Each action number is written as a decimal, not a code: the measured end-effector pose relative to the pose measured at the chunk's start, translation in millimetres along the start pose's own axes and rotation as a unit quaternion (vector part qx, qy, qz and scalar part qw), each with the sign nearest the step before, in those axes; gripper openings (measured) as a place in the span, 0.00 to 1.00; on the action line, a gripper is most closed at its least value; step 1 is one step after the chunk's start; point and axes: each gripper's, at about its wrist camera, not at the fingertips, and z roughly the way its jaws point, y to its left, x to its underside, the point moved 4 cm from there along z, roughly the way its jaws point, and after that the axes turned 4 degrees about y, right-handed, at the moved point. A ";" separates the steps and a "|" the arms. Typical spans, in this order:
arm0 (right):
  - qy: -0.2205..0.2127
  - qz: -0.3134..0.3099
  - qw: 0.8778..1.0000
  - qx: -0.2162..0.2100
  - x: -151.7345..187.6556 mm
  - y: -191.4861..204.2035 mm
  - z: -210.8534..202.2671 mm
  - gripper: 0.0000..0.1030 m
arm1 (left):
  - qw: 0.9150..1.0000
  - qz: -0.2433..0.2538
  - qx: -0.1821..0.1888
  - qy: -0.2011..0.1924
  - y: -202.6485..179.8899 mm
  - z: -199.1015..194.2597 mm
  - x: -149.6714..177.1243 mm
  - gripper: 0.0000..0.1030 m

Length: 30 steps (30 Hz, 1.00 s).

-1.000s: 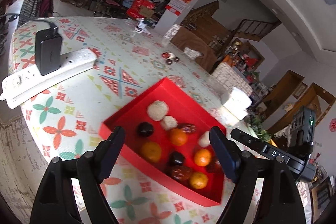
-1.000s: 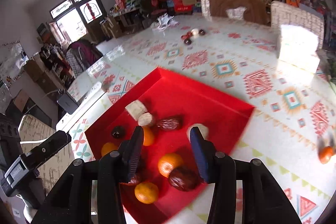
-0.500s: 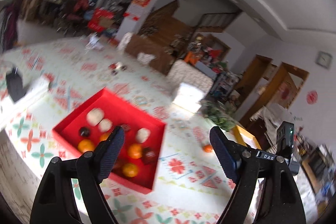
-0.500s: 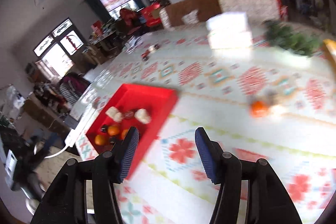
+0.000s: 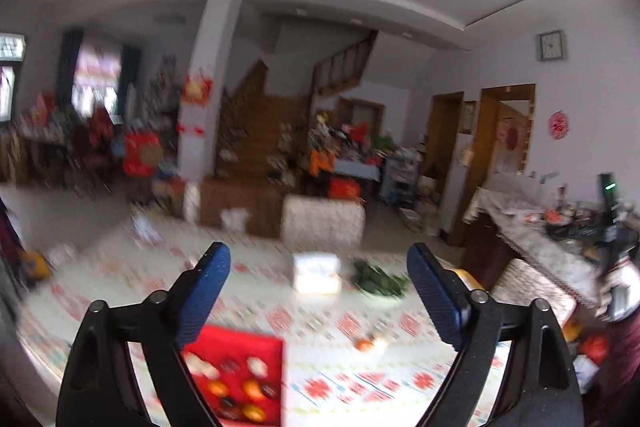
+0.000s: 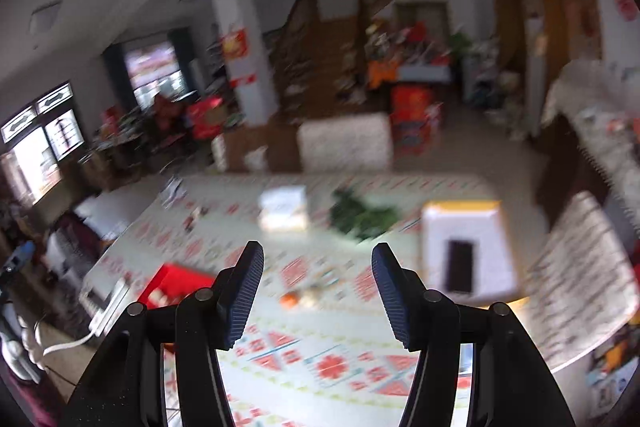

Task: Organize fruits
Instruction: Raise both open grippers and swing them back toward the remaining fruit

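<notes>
A red tray [image 5: 269, 355] holding oranges, dark dates and pale fruits sits low on the patterned tablecloth, partly behind my left finger. It shows again at the left of the right wrist view [image 6: 176, 279]. A loose orange [image 5: 364, 344] with a pale fruit beside it lies on the cloth right of the tray, also in the right wrist view [image 6: 289, 299]. My left gripper [image 5: 318, 291] is open and empty, high above the table. My right gripper [image 6: 318, 291] is open and empty, also raised. Both views are blurred.
A white tissue box [image 5: 316, 273] and green leaves [image 5: 378, 283] lie at the table's far side. A yellow-edged white box with a dark phone on it [image 6: 464, 251] sits at the right. A white power strip [image 6: 106, 303] lies by the left edge. Chairs stand around the table.
Both grippers have lifted and pulled back from the tray, which now looks small and low. The views have swung up toward the room. Both grippers stay open.
</notes>
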 end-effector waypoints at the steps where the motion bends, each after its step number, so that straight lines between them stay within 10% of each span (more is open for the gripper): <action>1: -0.007 0.004 1.000 0.012 -9.6 -6.2 -14.6 0.60 | 1.000 0.007 -0.014 -0.009 -0.9 -6.2 -12.5 0.88; 8: -0.071 0.036 0.987 0.140 -65.2 -48.6 -123.2 0.66 | 0.993 0.049 -0.091 -0.059 -3.7 -49.7 -86.4 0.97; 14: -0.083 0.012 0.978 0.190 -47.6 -59.3 -132.4 0.79 | 0.993 0.047 -0.088 -0.059 -7.9 -42.0 -69.3 1.00; 19: -0.042 -0.006 0.985 0.167 -2.6 -64.2 -56.1 0.79 | 0.997 0.054 -0.058 -0.007 -30.4 17.7 -16.8 1.00; 24: 0.038 -0.004 0.998 0.051 54.2 -49.0 77.9 0.80 | 0.997 0.027 0.020 0.068 -52.4 91.5 48.5 1.00; 30: 0.147 0.043 0.986 -0.070 139.8 -18.0 250.8 0.79 | 0.984 -0.021 0.071 0.160 -52.9 198.4 150.0 1.00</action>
